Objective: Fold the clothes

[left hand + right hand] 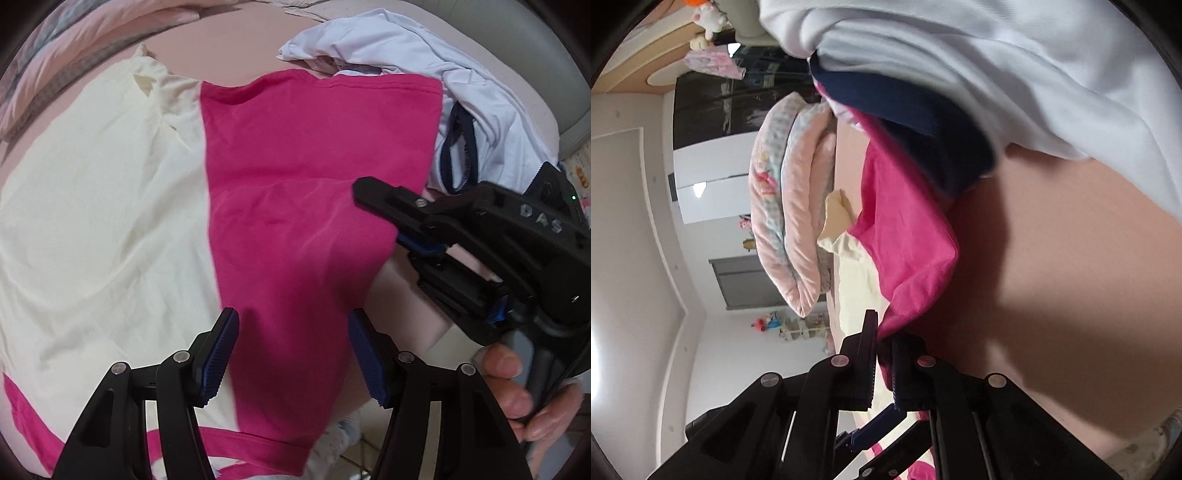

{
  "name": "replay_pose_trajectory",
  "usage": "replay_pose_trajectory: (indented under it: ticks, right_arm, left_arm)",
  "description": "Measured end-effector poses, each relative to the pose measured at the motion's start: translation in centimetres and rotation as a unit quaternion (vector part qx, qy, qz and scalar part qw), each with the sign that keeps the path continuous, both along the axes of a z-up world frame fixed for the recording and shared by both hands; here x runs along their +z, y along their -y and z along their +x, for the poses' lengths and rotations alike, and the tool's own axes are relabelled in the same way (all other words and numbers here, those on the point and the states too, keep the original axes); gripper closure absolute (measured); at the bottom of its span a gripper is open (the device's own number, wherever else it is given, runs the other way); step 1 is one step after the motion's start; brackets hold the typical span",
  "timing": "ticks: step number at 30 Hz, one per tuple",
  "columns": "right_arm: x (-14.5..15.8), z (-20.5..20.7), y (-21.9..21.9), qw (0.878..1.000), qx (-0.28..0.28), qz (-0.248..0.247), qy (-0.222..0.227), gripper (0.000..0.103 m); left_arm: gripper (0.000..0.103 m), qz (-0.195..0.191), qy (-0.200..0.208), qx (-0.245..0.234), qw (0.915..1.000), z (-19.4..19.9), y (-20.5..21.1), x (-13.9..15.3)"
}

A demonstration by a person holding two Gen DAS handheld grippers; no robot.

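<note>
Seen from two wrist cameras above a bed (236, 62) covered in a smooth, dusty-pink sheet. Spread flat across the sheet: a cream-and-pink garment (92, 206), its cream body to the left, with a broad magenta panel (306, 177) folded over the middle and running from the far hem toward the near edge of the bed. Left tongs (293, 360) hovering just above the near part of the magenta panel, blue ribbed pads spread wide apart, gripping nothing. Right tongs (388, 218) reaching in from the right side, held by a hand (532, 398) on the grey grip, pads pressed together on the right edge of the magenta panel; in the right wrist view, those same tongs (882, 354) pinched tight on a lifted fold of magenta cloth (908, 251), cream fabric beneath. Behind the garment, at the far right of the bed, a crumpled heap of pale blue-white clothing (399, 40) with dark navy trim (458, 147). Along the far left edge of the bed, a rolled pink quilt (74, 48) with grey patterning. Beyond the bed in the tilted right wrist view: white walls (639, 229), a dark cupboard front (701, 107), a grey door (750, 284), soft toys (709, 18) on a shelf. Pale floor tiles (354, 458) just visible below the bed's near edge.
</note>
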State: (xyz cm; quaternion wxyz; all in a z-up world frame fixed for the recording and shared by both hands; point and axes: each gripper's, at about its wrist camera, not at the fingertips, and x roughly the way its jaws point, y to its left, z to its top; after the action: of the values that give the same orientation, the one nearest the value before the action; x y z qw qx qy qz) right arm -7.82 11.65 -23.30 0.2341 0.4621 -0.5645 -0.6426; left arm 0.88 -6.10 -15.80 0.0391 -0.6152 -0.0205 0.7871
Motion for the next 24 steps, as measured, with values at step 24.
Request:
replay_pose_trajectory:
  ticks: [24]
  right_arm:
    - [3.8, 0.1, -0.4, 0.996, 0.052, 0.057, -0.033, 0.099]
  left_arm:
    - [0.044, -0.039, -0.041, -0.043, 0.9975, -0.4, -2.3, 1.5]
